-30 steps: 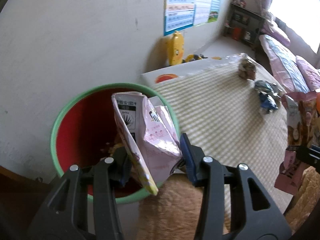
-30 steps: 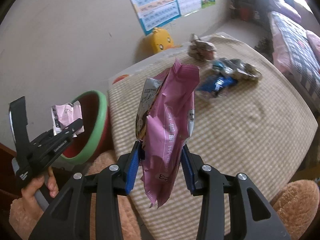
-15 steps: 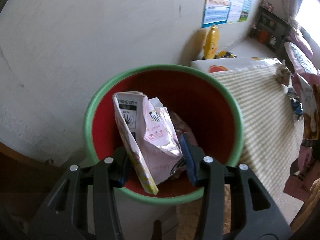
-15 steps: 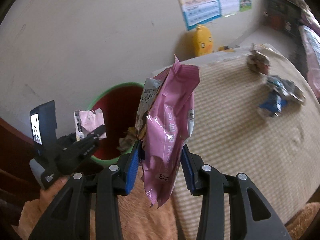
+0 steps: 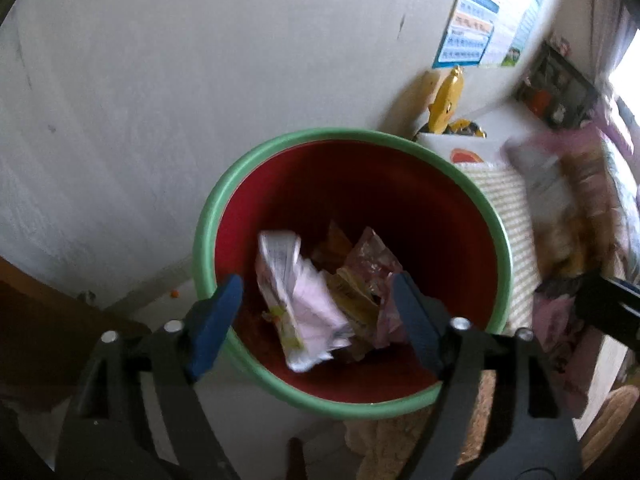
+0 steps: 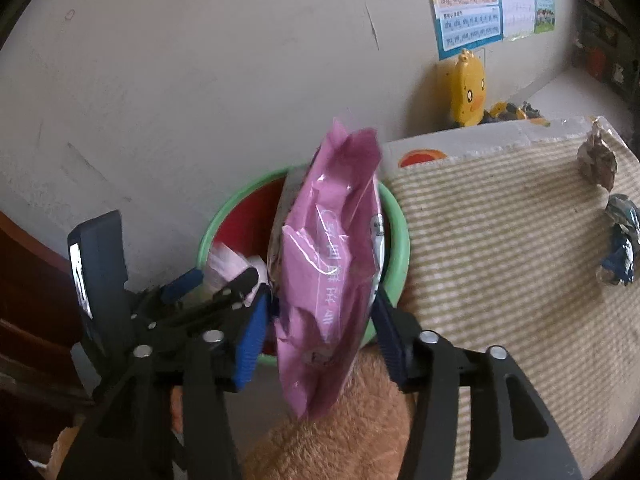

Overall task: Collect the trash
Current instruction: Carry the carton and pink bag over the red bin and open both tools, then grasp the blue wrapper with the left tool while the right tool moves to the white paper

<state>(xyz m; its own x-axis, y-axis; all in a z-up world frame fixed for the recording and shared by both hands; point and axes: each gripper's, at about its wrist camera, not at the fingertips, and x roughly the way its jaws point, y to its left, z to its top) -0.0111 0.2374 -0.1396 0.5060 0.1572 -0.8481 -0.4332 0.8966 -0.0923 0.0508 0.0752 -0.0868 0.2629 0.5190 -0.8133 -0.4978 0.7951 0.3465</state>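
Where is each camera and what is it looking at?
Left wrist: sits on the left gripper, looking down into the red bin; its own open fingers show.
Right wrist: sits on the right gripper, looking past the pink wrapper between its fingers toward bin and striped table; an orange fuzzy sleeve shows.
Shared: the bin, the yellow duck toy, the wall poster.

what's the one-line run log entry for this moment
left hand-held gripper: just opened, pale wrapper dropped in bin | right hand-held gripper: opening, pink bag between pads | crumpled wrappers on mat
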